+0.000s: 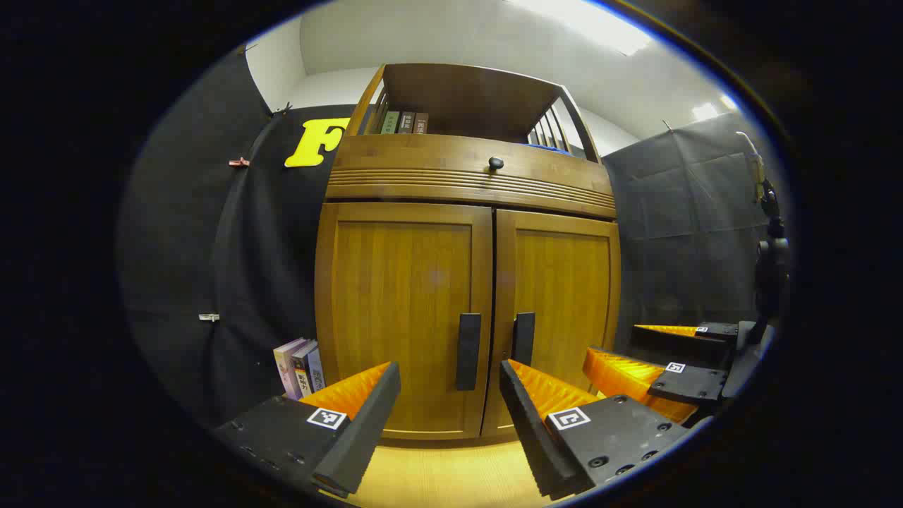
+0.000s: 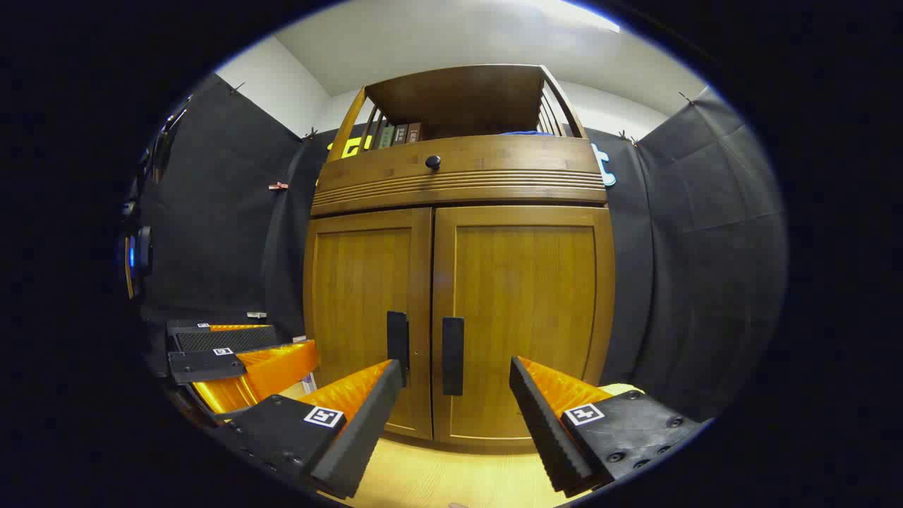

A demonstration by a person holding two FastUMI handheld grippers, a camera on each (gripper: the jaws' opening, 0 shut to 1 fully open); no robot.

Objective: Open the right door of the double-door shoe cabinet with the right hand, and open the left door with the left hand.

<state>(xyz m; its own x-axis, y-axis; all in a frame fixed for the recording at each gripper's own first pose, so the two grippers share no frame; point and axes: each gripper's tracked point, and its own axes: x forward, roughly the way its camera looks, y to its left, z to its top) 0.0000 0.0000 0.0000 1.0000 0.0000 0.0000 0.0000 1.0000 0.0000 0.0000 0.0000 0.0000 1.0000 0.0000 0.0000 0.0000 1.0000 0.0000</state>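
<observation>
A wooden double-door shoe cabinet stands ahead, both doors closed. In the left gripper view, the left door (image 1: 402, 310) carries a dark vertical handle (image 1: 468, 351), which sits just beyond my open left gripper (image 1: 450, 374). The right door (image 1: 561, 296) has its own handle (image 1: 523, 339). The right gripper (image 1: 638, 356) shows at the lower right, open. In the right gripper view, the right door (image 2: 525, 310) and its handle (image 2: 452, 355) face my open right gripper (image 2: 455, 374), a short way off. The left door's handle (image 2: 397, 343) sits beside it. The left gripper (image 2: 233, 346) appears at lower left.
A drawer with a round knob (image 1: 496, 163) runs above the doors, and an open shelf with books (image 1: 404, 122) tops the cabinet. A few books (image 1: 300, 365) stand on the floor left of the cabinet. A light wooden floor (image 1: 451, 473) lies below. Black cloth walls flank both sides.
</observation>
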